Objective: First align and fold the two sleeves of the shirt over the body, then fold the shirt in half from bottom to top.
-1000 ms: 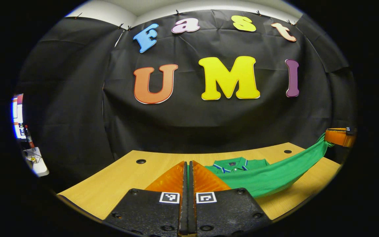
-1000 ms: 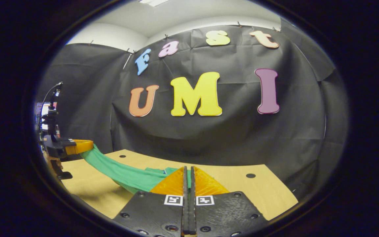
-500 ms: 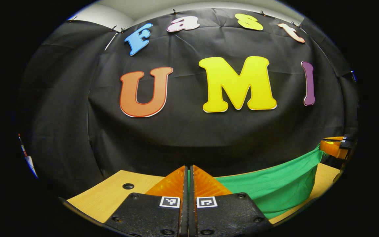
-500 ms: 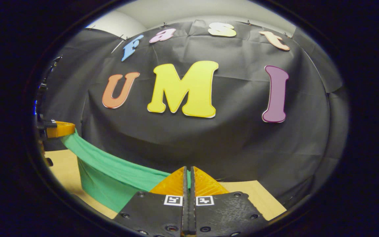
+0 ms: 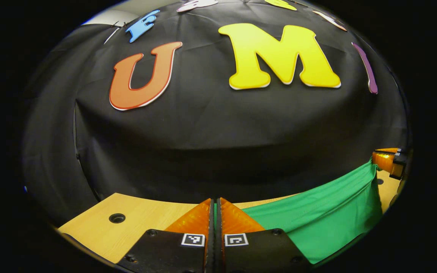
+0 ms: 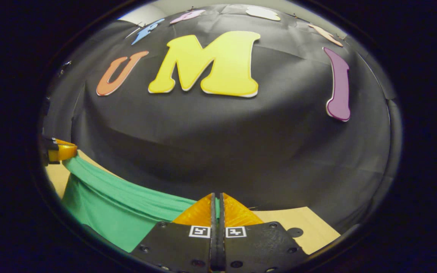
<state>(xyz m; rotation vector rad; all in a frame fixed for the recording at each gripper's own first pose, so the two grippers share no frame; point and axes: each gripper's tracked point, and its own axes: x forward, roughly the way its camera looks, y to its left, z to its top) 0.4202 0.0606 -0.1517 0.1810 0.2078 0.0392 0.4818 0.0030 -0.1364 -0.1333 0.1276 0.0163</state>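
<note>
The green shirt [image 5: 317, 222] hangs as a taut band between my two grippers above the wooden table [image 5: 127, 223]. My left gripper [image 5: 214, 203] is shut on one corner of its hem, with a sliver of green cloth between the fingers. At the right edge of the left gripper view, the right gripper [image 5: 387, 162] holds the other corner. In the right gripper view, my right gripper [image 6: 217, 198] is shut on the green shirt [image 6: 116, 206], and the left gripper [image 6: 61, 150] grips the far end at the left. The collar and sleeves are hidden behind the lifted cloth.
The black cloth wall [image 5: 218, 144] stands close behind the table's far edge. A round cable hole [image 5: 117, 218] sits in the table on the left, and another hole [image 6: 297, 232] shows on the right side of the table [image 6: 309, 227].
Both grippers have carried the shirt's bottom edge forward toward the wall. The collar, visible a second ago, is now hidden behind the lifted cloth, and the wall looms larger.
</note>
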